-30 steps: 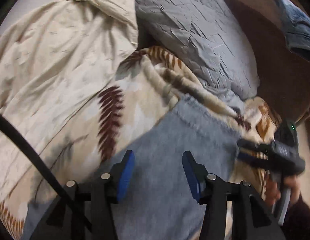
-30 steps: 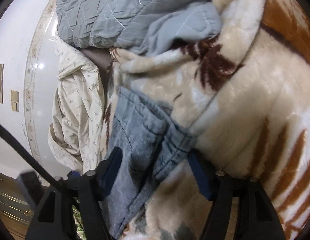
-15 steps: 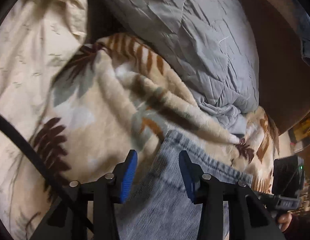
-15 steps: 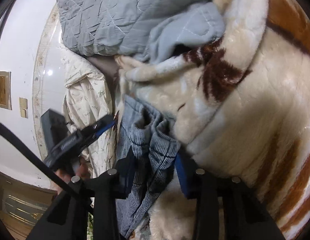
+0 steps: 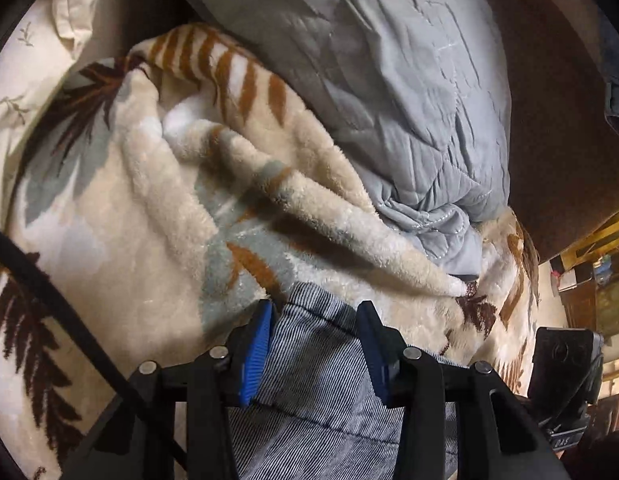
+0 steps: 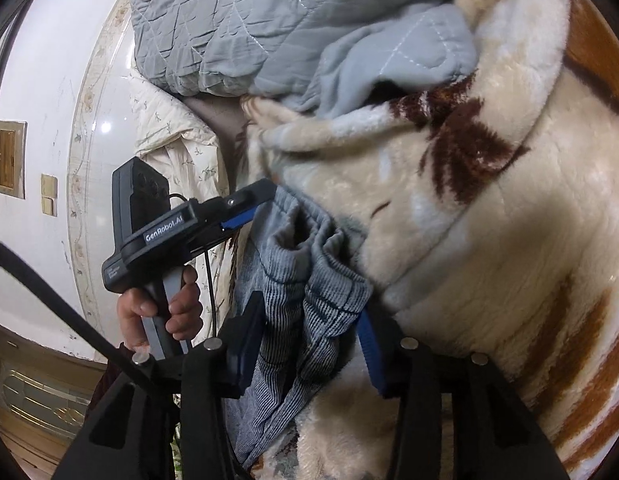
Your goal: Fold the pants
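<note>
Blue-grey ribbed pants [image 5: 325, 392] lie on a cream plush blanket [image 5: 149, 208] with brown leaf prints. My left gripper [image 5: 315, 354] straddles the waistband corner, its blue pads [image 5: 255, 354] apart with the cloth between them. In the right wrist view the pants [image 6: 309, 304] are bunched between the jaws of my right gripper [image 6: 309, 348], which press on the waistband. The left gripper [image 6: 249, 208] also shows there, at the far corner of the waistband. The right gripper's body shows at the lower right of the left wrist view.
A grey quilted comforter [image 5: 389, 80] is heaped behind the blanket. A cream floral sheet [image 6: 177, 160] lies to the left, by a white wall [image 6: 41, 160]. A brown headboard [image 5: 557, 120] rises at the right.
The right gripper has narrowed onto the bunched waistband. The left gripper moved forward to the waistband edge and its jaws narrowed a little.
</note>
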A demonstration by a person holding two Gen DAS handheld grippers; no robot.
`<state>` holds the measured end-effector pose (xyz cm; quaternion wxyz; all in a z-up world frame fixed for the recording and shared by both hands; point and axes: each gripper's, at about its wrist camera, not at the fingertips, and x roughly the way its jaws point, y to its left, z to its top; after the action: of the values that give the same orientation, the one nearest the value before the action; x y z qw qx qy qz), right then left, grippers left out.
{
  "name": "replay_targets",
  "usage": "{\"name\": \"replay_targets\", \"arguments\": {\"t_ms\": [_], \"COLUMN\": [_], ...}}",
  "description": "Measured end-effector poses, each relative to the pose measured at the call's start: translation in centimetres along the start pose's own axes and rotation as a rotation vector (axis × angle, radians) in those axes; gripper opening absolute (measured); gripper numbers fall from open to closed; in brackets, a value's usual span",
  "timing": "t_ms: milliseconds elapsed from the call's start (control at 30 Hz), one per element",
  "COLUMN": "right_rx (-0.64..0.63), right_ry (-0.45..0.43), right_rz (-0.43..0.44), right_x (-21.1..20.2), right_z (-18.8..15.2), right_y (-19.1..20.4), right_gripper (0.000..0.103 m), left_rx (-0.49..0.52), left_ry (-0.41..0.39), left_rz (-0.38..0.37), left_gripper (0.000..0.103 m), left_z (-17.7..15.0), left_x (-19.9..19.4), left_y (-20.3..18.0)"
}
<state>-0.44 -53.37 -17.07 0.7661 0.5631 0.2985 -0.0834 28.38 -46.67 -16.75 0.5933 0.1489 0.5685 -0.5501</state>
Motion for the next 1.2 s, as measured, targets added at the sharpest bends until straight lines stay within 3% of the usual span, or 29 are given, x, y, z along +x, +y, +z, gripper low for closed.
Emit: {"name": "replay_targets", "arguments": {"t_ms": [200, 367, 500, 667, 967, 1200], "right_rx": [-0.028, -0.049, -0.137, -0.224, -0.390, -0.599], "right_ry": [-0.012, -0.006, -0.027, -0.061, -0.118, -0.169], "right_rz": [-0.035, -0.030, -0.054, -0.067, -0.107, -0.111], "right_x": [0.0, 0.0, -0.3, -0.9, -1.7, -2.5], "right_z": [-0.3, -0.4, -0.7, -1.2, -3.0, -6.5], "right_y": [0.0, -0.1, 1.2, 2.9, 6.6, 11.7], "right_gripper": [0.036, 0.028, 0.025, 0.022, 0.014, 0.013], "left_rx": [-0.030, -0.021, 0.019, -0.004, -0.037, -0.072], "left_ry": [0.004, -0.008, -0.043, -0.100, -0.255, -0.412], "left_rz": [0.011, 0.039, 0.080, 0.064, -0.031, -0.113], "left_gripper": [0.042, 0.027, 0.019, 0.017, 0.016, 0.016], "left_z": [0.9, 0.7, 0.1, -0.4, -2.3, -6.6], "left_x": [1.2, 2.0, 1.9, 0.5, -6.4, -12.8], "left_y": [0.0, -0.8, -2.1, -2.1, -1.2, -0.1]}}
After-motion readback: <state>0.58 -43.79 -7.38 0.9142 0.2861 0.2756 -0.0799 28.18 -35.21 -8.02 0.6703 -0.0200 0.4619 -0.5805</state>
